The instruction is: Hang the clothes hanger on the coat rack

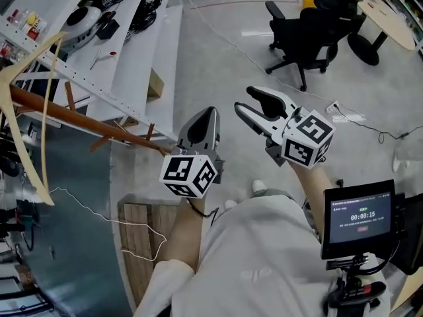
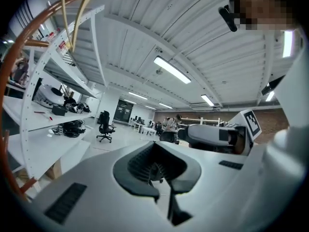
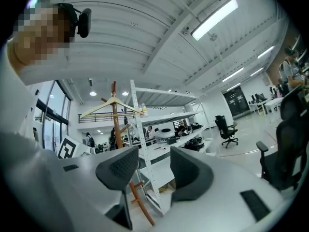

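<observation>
Indoors, grey floor (image 1: 218, 38), clothes hanger (image 1: 33, 57) on coat rack (image 1: 66, 114), left gripper (image 1: 201, 127) pressed together, right gripper (image 1: 248, 99) spread.

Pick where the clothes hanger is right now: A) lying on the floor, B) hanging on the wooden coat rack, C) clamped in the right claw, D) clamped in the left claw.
B: the clothes hanger hangs at the top of the coat rack; the left claw is shut on nothing and the right claw is open and empty.
</observation>
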Action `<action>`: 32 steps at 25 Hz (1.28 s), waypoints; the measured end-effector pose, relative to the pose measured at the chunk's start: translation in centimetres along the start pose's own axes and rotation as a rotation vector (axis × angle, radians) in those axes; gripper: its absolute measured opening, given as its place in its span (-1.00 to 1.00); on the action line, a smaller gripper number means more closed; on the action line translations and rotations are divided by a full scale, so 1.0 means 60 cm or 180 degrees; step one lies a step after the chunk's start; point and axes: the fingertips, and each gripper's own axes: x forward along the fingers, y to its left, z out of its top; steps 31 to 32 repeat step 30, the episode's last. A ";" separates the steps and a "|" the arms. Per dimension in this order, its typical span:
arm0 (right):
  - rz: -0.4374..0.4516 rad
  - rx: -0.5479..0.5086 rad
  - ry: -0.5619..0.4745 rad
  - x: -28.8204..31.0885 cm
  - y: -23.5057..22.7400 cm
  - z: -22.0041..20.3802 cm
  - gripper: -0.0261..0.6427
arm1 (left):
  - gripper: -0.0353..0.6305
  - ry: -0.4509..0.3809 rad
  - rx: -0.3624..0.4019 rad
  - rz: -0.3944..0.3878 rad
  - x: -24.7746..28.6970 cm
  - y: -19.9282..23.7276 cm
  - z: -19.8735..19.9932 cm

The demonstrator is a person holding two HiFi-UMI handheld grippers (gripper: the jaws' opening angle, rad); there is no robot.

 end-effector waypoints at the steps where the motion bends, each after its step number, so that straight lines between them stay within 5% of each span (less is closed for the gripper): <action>1: -0.0065 0.0001 -0.0014 -0.011 -0.009 0.001 -0.27 | -0.88 0.0015 0.0006 -0.0061 0.011 -0.009 -0.002; 13: -0.0641 0.0108 -0.0247 -0.129 -0.073 0.024 -0.45 | -0.88 0.0104 0.0111 -0.0466 0.070 -0.098 -0.013; 32: -0.0325 0.0265 -0.0144 -0.070 -0.027 -0.005 -0.45 | -0.88 0.0094 0.0028 -0.0161 0.011 -0.043 -0.016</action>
